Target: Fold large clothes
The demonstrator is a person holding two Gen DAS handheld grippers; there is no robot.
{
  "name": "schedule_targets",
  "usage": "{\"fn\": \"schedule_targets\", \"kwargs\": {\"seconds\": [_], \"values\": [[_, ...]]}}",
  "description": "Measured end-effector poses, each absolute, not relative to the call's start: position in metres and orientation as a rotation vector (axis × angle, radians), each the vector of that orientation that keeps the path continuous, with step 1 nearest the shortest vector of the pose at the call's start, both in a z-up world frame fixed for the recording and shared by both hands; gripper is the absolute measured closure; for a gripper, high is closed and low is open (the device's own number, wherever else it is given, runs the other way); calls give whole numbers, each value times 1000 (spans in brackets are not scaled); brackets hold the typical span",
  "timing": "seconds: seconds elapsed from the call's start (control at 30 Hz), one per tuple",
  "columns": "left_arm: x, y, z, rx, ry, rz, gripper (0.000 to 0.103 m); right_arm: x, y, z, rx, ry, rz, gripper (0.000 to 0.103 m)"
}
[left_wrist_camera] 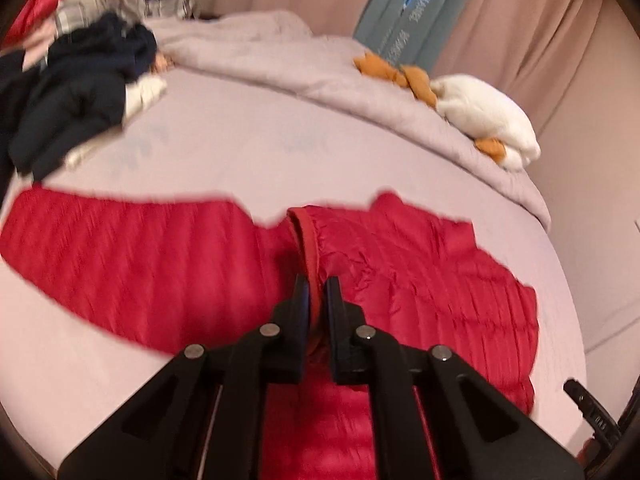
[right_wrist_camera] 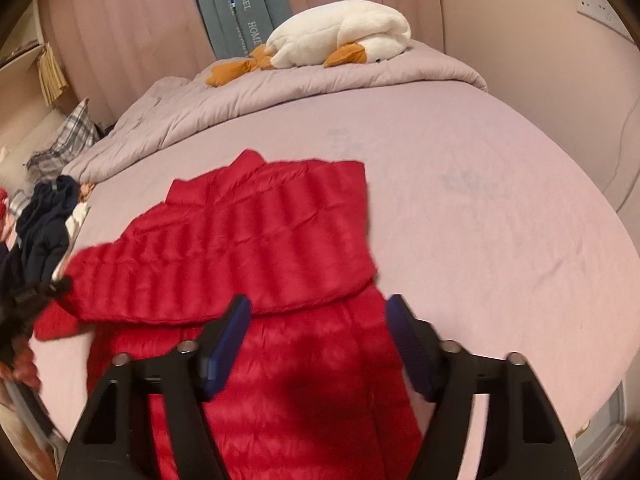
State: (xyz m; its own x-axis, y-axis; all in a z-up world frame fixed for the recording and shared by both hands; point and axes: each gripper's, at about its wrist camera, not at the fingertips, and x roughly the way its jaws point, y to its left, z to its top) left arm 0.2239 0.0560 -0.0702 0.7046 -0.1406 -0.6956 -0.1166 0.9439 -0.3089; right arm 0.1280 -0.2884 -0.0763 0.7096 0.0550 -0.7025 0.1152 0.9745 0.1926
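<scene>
The red down jacket lies on the bed with one sleeve folded across, the left tool clamped on its trim at 12 o'clock, the right tool open above it, so most folding remains.

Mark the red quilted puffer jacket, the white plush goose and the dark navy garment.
red quilted puffer jacket (right_wrist_camera: pixel 256 248), right wrist view, folded-over sleeve.
white plush goose (right_wrist_camera: pixel 340 36), right wrist view, body.
dark navy garment (left_wrist_camera: pixel 76 92), left wrist view, middle of the heap.
</scene>
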Motion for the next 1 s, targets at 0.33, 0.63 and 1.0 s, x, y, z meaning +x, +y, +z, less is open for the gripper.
{"fn": "schedule_targets", "kwargs": {"seconds": [0.33, 0.63, 1.0], "values": [[271, 84, -120, -383, 922, 30, 100, 189, -282, -107, 251, 869, -31, 65], [268, 79, -145, -364, 973, 29, 100, 212, -274, -134, 219, 939, -58, 65], [253, 76, -131, -353, 962, 25, 100, 212, -280, -147, 218, 967, -69, 65]]}}
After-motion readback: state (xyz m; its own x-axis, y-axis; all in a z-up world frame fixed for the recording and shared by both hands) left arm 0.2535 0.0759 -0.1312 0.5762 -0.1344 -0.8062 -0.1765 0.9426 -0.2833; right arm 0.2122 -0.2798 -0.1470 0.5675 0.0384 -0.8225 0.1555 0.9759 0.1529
